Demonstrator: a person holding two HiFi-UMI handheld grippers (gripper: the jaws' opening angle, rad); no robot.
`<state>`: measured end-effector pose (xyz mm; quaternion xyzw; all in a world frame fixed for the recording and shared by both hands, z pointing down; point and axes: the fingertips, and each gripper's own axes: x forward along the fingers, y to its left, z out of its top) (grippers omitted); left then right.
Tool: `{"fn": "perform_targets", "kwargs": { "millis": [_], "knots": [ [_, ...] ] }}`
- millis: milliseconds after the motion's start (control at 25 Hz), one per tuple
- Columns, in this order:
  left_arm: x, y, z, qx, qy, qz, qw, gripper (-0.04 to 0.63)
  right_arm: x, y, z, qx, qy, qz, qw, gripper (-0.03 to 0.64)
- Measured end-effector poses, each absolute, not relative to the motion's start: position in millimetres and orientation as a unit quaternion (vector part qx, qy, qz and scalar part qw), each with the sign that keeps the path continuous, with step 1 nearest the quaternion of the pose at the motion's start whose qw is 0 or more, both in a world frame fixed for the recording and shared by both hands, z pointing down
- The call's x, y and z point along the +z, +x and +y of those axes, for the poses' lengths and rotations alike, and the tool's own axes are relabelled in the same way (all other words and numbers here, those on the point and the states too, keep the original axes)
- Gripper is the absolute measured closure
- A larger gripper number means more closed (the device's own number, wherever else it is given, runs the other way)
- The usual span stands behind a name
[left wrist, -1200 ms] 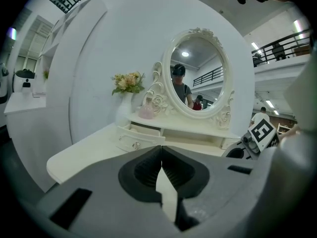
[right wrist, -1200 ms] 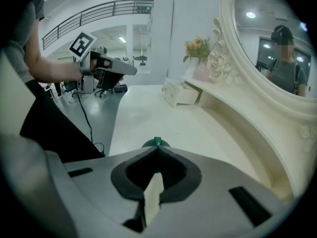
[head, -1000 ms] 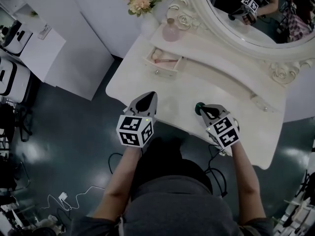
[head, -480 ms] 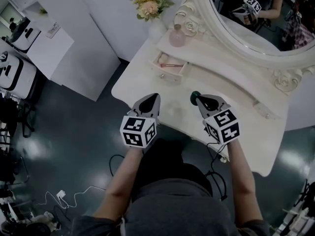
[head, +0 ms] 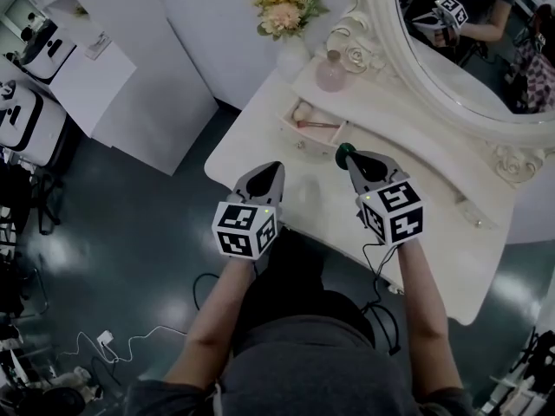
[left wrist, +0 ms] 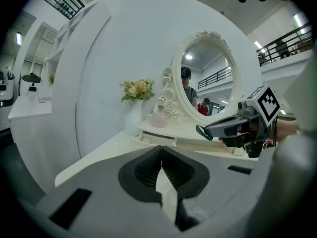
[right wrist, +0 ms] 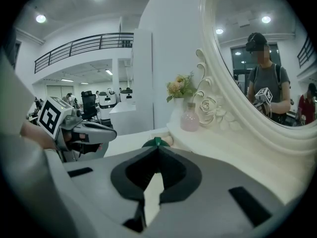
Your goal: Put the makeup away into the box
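My right gripper [head: 348, 157] is shut on a small dark green makeup piece [head: 344, 153], which pokes out past its tips [right wrist: 155, 142]. It hangs above the white vanity table [head: 260, 133], just right of the open drawer [head: 295, 132]. That drawer holds a pink brush [head: 317, 125] and a pale puff [head: 301, 111]. My left gripper [head: 271, 170] is shut with nothing in it, over the table's near edge, below the drawer. The left gripper view shows the right gripper [left wrist: 204, 131] beside the drawer front [left wrist: 157, 138].
A pink glass bottle [head: 331, 74] and a vase of flowers [head: 287, 10] stand on the raised shelf behind the drawer. An oval mirror [head: 468, 50] in an ornate frame rises at the back right. A second, closed drawer knob [head: 478, 222] is further right. White cabinets [head: 87, 76] stand at left.
My right gripper has risen and moved away from me toward the open drawer, still carrying the green piece. My left gripper has edged forward a little.
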<state>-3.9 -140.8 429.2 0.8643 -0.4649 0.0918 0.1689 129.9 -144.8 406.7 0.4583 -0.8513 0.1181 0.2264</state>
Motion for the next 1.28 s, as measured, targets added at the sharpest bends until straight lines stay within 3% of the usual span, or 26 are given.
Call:
{"fn": "perform_targets", "kwargs": {
  "millis": [480, 1280],
  "knots": [
    [432, -19, -212, 0.095, 0.874, -0.444, 0.170, 0.589, 407, 104, -212, 0.117, 0.475, -0.841, 0.234, 0.611],
    [450, -25, -285, 0.101, 0.882, -0.419, 0.188, 0.589, 463, 87, -258, 0.156, 0.457, -0.821, 0.305, 0.611]
  ]
}}
